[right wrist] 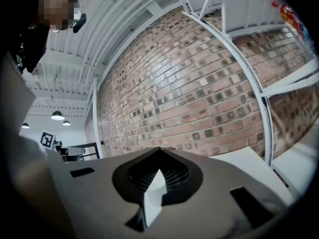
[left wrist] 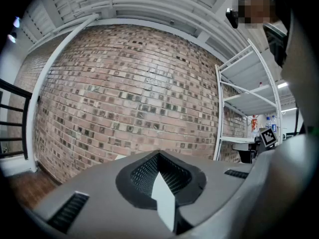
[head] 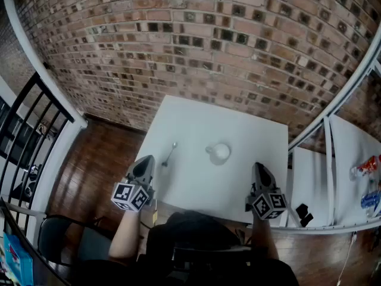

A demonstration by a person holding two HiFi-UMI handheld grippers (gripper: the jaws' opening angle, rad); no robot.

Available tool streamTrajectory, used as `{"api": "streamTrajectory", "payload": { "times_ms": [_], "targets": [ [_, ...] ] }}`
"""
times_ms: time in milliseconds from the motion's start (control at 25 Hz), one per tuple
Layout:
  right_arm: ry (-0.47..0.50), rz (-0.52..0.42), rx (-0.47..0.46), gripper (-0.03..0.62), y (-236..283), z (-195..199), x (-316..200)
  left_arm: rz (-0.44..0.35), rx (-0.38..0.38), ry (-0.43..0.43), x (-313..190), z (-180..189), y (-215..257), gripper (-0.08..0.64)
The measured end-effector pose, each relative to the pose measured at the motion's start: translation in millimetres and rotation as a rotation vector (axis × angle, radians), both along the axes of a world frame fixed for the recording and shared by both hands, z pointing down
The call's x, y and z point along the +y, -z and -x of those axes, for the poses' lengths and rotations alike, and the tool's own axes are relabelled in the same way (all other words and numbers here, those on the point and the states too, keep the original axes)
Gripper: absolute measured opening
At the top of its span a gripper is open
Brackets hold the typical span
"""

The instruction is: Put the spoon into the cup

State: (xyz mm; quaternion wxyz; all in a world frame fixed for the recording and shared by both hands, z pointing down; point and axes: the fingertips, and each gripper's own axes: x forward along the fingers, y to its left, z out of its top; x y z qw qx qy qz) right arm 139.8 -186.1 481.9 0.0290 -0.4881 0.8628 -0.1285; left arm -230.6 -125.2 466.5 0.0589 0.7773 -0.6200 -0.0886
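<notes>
While flat, spoon (head: 169,154) lengthwise toward wall (head: 196,40)

Head view looking steeply down from above person onto white square table (head: 196,183), red brick wall (head: 196,46) beyond. Gripper views riding low on grey left gripper (head: 144,161) and grey right gripper (head: 259,168), hovering at near table edge, facing level. All three views sharing wall and tabletop.

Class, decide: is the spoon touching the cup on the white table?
Apart. The head view shows the spoon lying left of the cup, with bare table between them.
</notes>
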Motion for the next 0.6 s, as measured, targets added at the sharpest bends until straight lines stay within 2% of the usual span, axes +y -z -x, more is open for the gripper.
{"api": "streamTrajectory", "payload": {
  "times_ms": [320,600],
  "targets": [
    [0.04,-0.026,0.02,0.005,8,10,-6,0.003,-0.015,0.009,-7,4,0,0.003],
    [0.065,-0.014,0.03,0.005,2,21,-2,0.053,-0.032,0.009,-11,4,-19,0.003]
  ]
}}
